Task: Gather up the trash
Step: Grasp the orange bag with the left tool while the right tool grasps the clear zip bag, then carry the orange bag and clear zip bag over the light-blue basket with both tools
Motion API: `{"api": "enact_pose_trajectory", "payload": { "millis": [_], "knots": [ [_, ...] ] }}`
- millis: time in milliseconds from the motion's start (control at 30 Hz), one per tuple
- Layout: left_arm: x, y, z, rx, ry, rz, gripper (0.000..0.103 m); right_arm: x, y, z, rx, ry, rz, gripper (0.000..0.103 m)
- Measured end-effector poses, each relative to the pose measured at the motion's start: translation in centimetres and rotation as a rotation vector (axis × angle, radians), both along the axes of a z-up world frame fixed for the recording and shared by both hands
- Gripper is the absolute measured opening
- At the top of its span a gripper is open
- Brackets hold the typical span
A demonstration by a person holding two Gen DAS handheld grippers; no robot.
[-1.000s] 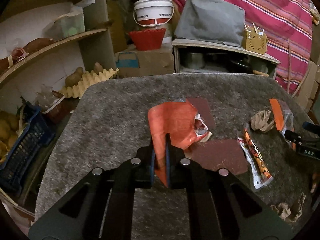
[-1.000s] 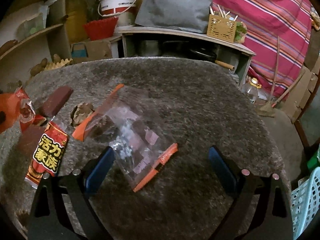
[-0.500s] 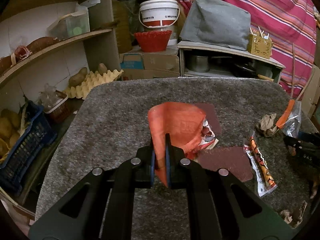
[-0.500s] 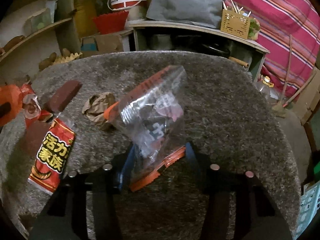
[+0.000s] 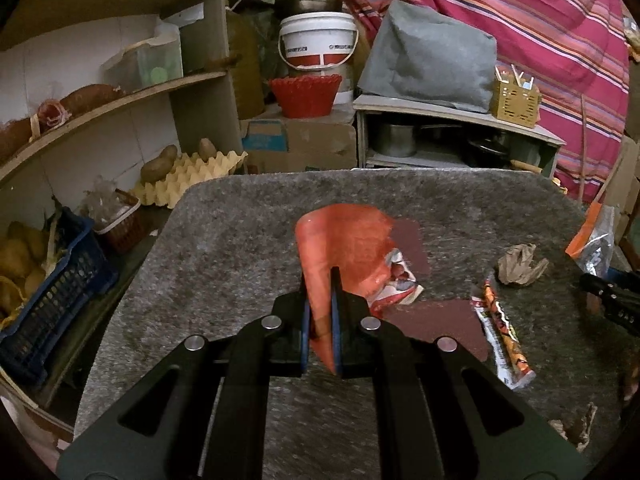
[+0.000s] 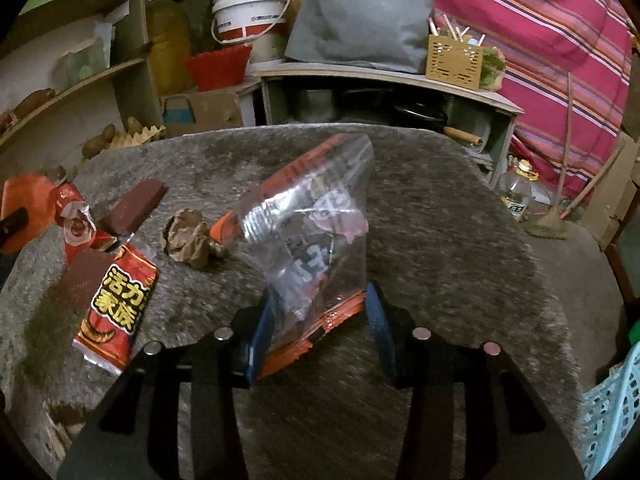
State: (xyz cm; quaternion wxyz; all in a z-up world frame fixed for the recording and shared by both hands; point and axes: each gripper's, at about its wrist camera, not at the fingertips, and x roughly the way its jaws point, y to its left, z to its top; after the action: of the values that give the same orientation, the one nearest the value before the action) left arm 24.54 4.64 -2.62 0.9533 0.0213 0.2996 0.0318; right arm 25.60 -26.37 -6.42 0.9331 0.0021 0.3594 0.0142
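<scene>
Lifted since earlier, clear bag [image 6: 316, 240] stands upright, clamped by right fingers [image 6: 376, 312].

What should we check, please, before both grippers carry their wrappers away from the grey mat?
1. Left gripper shut on the orange wrapper: ok.
2. Right gripper pinching the clear bag, after its jaws have just been closing: ok; the bag stands up between the pads.
3. Clear bag fully off the mat: cannot tell.
4. Mat cleared: not ok; crumpled brown paper and red snack packet remain.
5. Drop-off bin located: cannot tell; only a light blue basket shows at the edge.
</scene>
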Motion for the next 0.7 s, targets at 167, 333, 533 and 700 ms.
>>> {"api": "enact_pose_trajectory", "payload": {
  "millis": [167, 333, 533, 700],
  "knots": [
    [-1.0, -1.1, 0.7, -0.002, -0.017, -0.02, 0.007, -1.4, -1.4, 0.6, 0.005, -0.014, -0.017, 0.045],
    [-2.4, -2.6, 1.5, 0.005, -0.034, -0.047, 0.007, -3.6, -3.3, 1.4, 0.019, -0.032, -0.044, 0.045],
    [-4.2, -5.6, 2.8, 0.0, -0.059, -0.104, 0.006, -6.5, -5.6, 2.1, 0.032, -0.046, -0.074, 0.045],
    [-5.7, -9.6, 3.8, -0.011, -0.073, -0.172, 0.006, -9.7, -8.4, 3.1, 0.057, -0.069, -0.117, 0.045]
  ]
}}
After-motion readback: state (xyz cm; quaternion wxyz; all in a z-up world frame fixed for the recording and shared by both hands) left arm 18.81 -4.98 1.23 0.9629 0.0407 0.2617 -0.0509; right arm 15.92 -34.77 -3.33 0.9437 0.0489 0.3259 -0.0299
